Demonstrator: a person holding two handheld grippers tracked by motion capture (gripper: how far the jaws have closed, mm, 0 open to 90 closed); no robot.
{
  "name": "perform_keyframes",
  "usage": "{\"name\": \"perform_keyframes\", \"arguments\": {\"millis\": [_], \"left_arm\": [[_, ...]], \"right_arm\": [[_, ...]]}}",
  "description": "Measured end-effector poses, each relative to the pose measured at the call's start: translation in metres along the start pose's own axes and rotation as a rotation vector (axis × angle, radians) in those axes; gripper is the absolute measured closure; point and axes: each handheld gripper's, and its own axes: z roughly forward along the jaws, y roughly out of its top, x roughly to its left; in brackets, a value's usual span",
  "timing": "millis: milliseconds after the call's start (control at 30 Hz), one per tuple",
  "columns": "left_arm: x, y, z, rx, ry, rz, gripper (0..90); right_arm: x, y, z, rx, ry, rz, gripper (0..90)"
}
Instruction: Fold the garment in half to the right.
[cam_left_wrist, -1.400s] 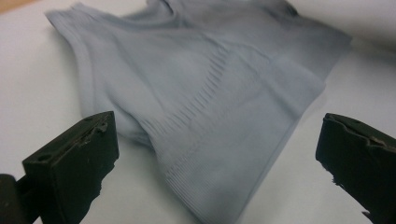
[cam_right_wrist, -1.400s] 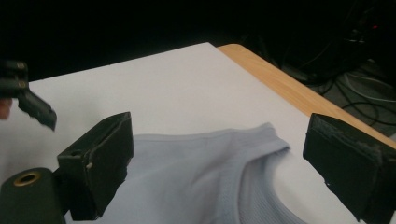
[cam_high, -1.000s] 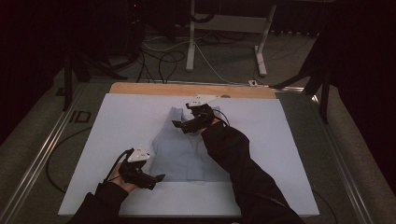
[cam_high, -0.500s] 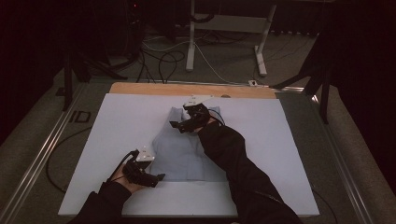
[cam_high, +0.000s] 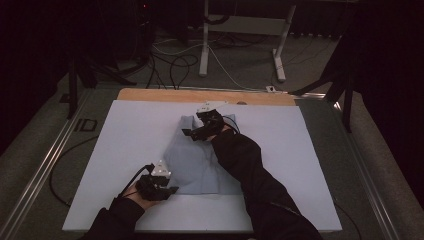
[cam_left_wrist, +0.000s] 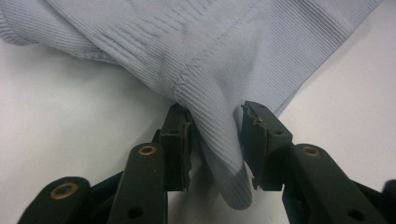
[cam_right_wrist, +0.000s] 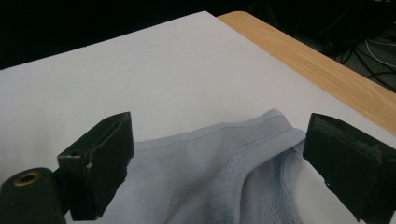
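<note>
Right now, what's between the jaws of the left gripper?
In the left gripper view, a raised fold of the pale blue garment stands between the left gripper jaws, which have just been closing; the pads do not yet clearly pinch it.

Pale blue ribbed garment (cam_high: 195, 162), seemingly white sheet (cam_high: 125, 145), black claws

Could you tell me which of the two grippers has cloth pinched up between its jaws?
The left gripper: a fold of the pale blue garment stands between its closing jaws; the right gripper stands wide open.

The high view is dim, with dark surroundings and a grainy picture. Both gripper views are bright and evenly lit; their nearest parts are slightly soft.
</note>
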Motion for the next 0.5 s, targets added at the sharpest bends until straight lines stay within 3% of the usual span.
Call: {"name": "perform_keyframes", "arguments": {"millis": [133,300,500], "left_arm": [[-0.001,0.001,0.0,0.012,-0.01,0.012,67.7],[-0.003,0.004,0.0,-0.003,0.005,0.007,82.5],[-0.002,0.006,-0.002,-0.027,-0.022,-0.007,85.1]], "right_arm": [[-0.001,0.001,0.004,0.011,0.006,0.005,8.6],[-0.002,0.004,0.01,0.018,0.005,0.002,8.6],[-0.004,0.011,0.017,0.015,0.006,0.004,8.6]]}}
